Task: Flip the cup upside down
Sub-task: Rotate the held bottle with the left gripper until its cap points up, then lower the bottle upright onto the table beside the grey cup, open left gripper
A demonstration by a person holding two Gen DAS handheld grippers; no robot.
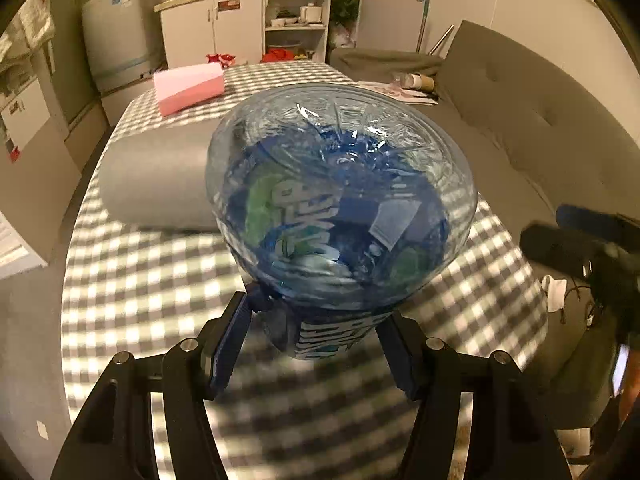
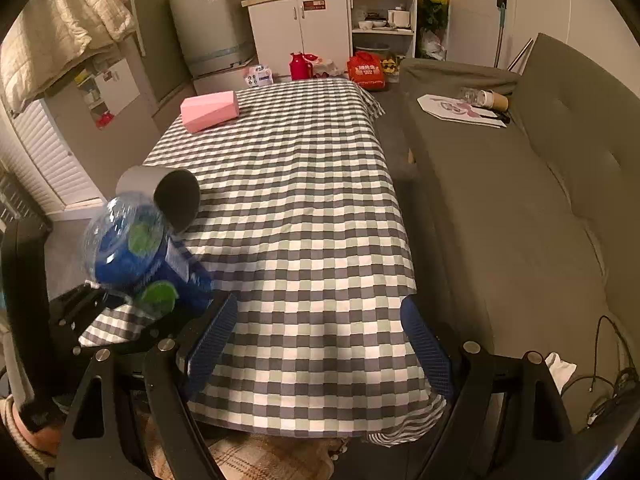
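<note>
A grey cup (image 2: 168, 194) lies on its side at the left edge of the checked table (image 2: 304, 208), its dark mouth facing the middle of the table. In the left wrist view the cup (image 1: 156, 176) shows as a grey cylinder behind a blue transparent plastic bottle (image 1: 340, 200). My left gripper (image 1: 316, 344) is shut on the bottle's narrow end, with the bottle's base pointing away from the camera. The bottle (image 2: 128, 248) is in the air just in front of the cup. My right gripper (image 2: 316, 340) is open over the table's near edge, with nothing between its fingers.
A pink box (image 2: 210, 111) sits at the far left of the table. A grey sofa (image 2: 520, 208) runs along the right side, with papers and a cardboard tube (image 2: 494, 100) on it. Cabinets and a fridge stand beyond. Cables (image 2: 600, 384) lie on the floor.
</note>
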